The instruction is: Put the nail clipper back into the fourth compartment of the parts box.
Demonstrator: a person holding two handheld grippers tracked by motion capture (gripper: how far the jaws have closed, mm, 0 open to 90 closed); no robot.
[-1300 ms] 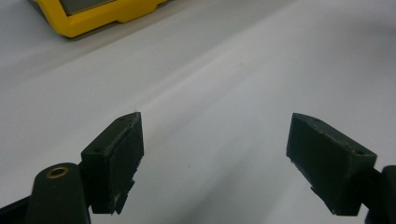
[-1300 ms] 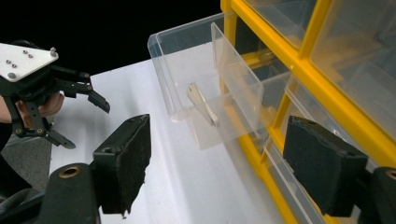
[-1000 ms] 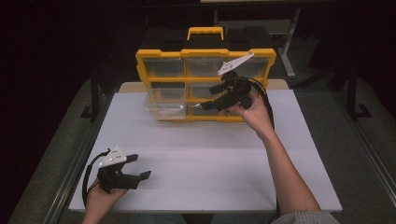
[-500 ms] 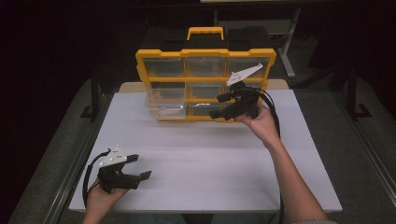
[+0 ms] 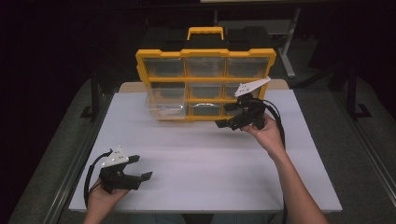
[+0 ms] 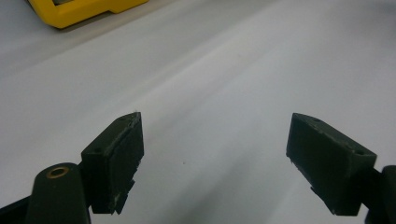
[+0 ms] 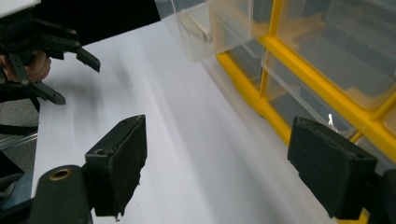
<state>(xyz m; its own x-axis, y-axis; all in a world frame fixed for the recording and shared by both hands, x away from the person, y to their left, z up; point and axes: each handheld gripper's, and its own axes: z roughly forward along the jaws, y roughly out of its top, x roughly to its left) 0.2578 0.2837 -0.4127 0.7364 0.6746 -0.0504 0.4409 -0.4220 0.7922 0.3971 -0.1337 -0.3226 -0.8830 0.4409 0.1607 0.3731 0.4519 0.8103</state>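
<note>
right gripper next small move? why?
Probably bring the right gripper left along the front of the yellow organizer toward the clear drawer that sticks out at its lower left. That drawer is partly pulled out, the jaws stand open with nothing between them, and the gripper sits in front of the lower right compartments. The left gripper is open near the table's front edge.

We find no text, label, brand, number or sign that can be read: none on the yellow organizer [image 5: 205, 84] or its clear drawers, none on the white counter [image 5: 210, 163], and none on either gripper.
</note>
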